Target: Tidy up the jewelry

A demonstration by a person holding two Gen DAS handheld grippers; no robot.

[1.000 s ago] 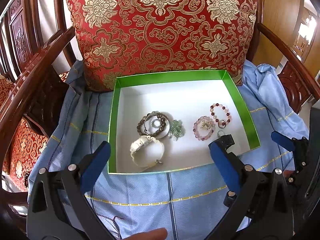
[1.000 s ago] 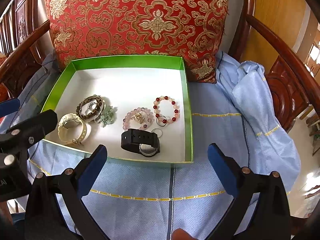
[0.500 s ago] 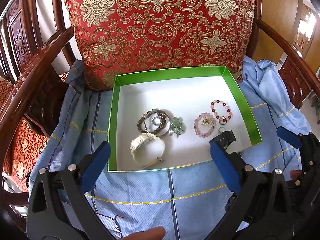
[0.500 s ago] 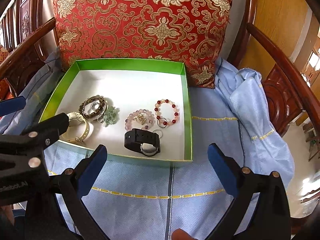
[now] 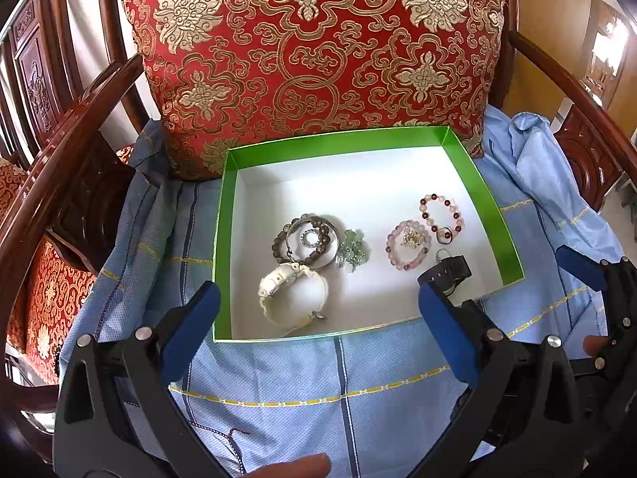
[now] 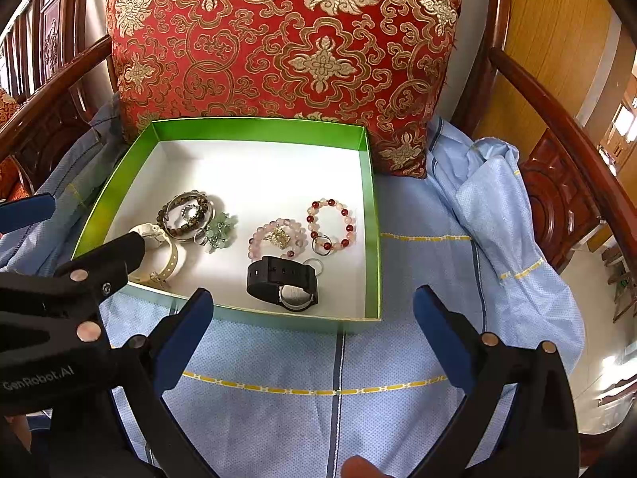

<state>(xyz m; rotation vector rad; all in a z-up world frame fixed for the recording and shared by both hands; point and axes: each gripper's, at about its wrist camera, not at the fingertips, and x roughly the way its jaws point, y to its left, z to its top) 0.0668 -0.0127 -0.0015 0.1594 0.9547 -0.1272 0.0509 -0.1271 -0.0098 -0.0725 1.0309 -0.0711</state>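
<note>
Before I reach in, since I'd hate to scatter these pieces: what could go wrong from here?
The brown bead bracelet, a metal bangle and a small ring overlap, so lifting one could drag the rest. The loose rings beside the black watch look hard for wide jaws to pinch. The green box sits on a soft blue cloth, so a push might shift it. Both the left gripper and right gripper are open.
</note>
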